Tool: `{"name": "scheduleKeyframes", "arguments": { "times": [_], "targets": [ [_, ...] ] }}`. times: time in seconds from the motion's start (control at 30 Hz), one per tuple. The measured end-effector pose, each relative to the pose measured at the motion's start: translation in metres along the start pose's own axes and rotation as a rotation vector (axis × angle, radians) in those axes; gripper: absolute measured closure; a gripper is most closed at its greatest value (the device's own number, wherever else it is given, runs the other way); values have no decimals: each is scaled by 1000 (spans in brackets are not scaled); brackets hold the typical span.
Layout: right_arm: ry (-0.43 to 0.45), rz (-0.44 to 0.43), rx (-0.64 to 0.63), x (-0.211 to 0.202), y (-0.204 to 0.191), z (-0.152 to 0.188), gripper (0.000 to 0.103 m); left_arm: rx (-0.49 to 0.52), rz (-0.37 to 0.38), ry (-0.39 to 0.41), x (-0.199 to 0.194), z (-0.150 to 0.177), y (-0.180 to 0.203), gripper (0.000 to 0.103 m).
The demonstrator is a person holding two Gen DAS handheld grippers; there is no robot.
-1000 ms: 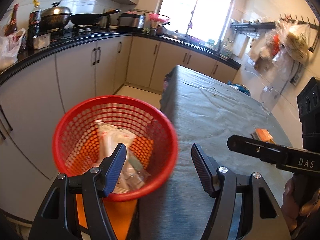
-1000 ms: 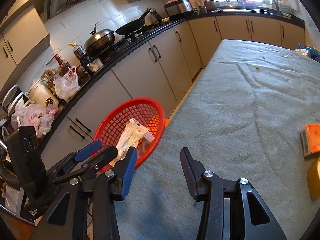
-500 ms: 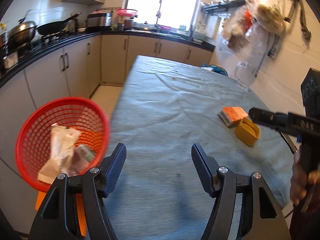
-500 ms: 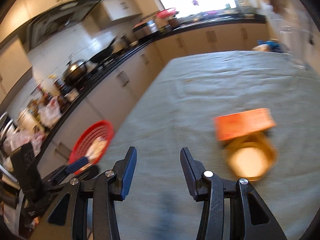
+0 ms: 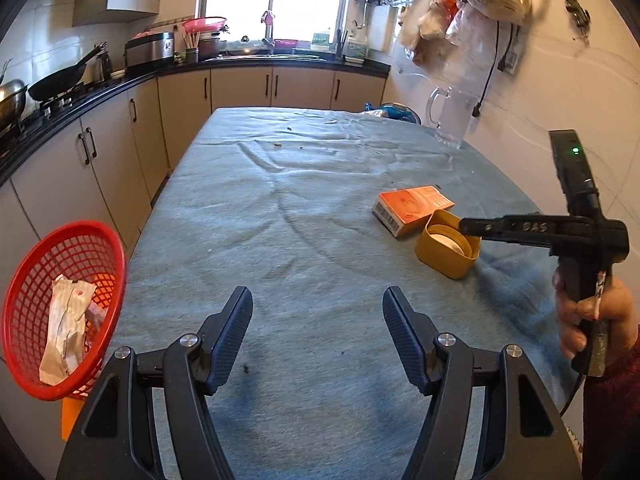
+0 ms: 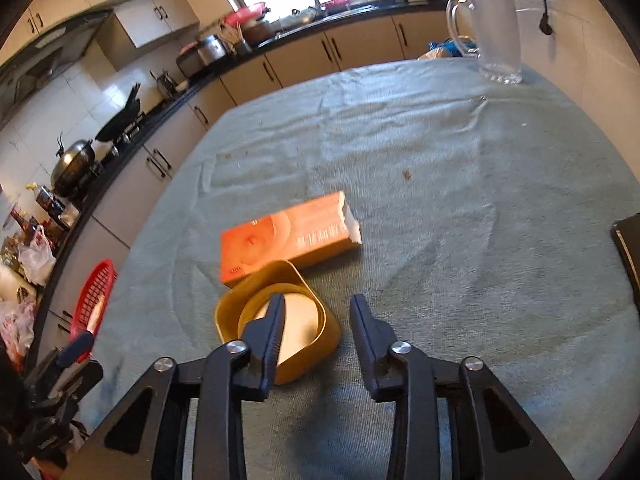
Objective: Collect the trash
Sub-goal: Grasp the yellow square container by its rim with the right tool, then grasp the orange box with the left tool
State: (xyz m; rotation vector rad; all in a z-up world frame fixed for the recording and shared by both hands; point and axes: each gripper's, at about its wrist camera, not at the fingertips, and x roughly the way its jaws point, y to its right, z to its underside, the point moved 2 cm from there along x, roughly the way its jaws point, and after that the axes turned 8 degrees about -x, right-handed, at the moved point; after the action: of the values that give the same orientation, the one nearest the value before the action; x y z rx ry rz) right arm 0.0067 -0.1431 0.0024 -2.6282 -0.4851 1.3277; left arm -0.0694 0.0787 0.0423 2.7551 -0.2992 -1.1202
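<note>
A yellow tub (image 6: 256, 304) lies on the grey-green tablecloth, touching an orange carton (image 6: 280, 240) with a torn end. My right gripper (image 6: 318, 320) straddles the tub's near right wall, one finger inside and one outside. Its jaws are closing and the pads do not press on the wall. In the left wrist view the right gripper's tip (image 5: 466, 226) reaches over the tub (image 5: 448, 248) beside the carton (image 5: 412, 208). My left gripper (image 5: 316, 320) hangs open over bare cloth, holding nothing. A red mesh basket (image 5: 60, 308) with crumpled wrappers (image 5: 66, 328) sits off the table's left edge.
A glass jug (image 5: 452, 116) stands at the table's far right corner. Cabinets and a counter with pans run along the left and back. Bags hang on the right wall. A dark flat object (image 6: 628, 248) lies at the table's right edge. Small crumbs dot the cloth.
Both grippers swung away from the red basket toward the table's right side. The right gripper came down over the yellow tub and its jaws narrowed. The left gripper stayed open.
</note>
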Motion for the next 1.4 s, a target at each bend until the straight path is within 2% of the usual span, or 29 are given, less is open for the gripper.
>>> {"name": "scheduleKeyframes", "arguments": {
  "times": [0.07,0.13,0.2,0.27,0.37,0.57,0.7,0.97,1.2,1.33,1.4],
  "targets": [
    [-15,17,-27,6,-4,1,80,7,0,-5,2,-2,1,36],
    [-16,23,-45,9,-6,1,82,14,3,-15,5,-5,4,36],
    [-6,34,-62,9,-4,2,90,23,8,-27,10,-9,10,36],
    [16,46,-58,5,1,4,92,36,15,-37,16,-14,16,30],
    [103,71,-9,-10,18,3,93,63,18,-45,26,-23,28,27],
    [236,45,156,-35,63,9,93,193,64,-73,56,-46,70,20],
    [271,30,194,-43,69,10,93,315,104,-104,81,-58,98,18],
    [280,-24,272,-43,81,12,93,491,102,-202,135,-69,123,18],
    [280,-35,279,-42,82,12,93,503,95,-273,171,-71,125,18],
    [274,-31,285,-41,85,13,93,472,95,-272,180,-68,124,18],
    [273,-28,287,-41,86,13,93,440,95,-274,182,-67,123,31]
  ]
}}
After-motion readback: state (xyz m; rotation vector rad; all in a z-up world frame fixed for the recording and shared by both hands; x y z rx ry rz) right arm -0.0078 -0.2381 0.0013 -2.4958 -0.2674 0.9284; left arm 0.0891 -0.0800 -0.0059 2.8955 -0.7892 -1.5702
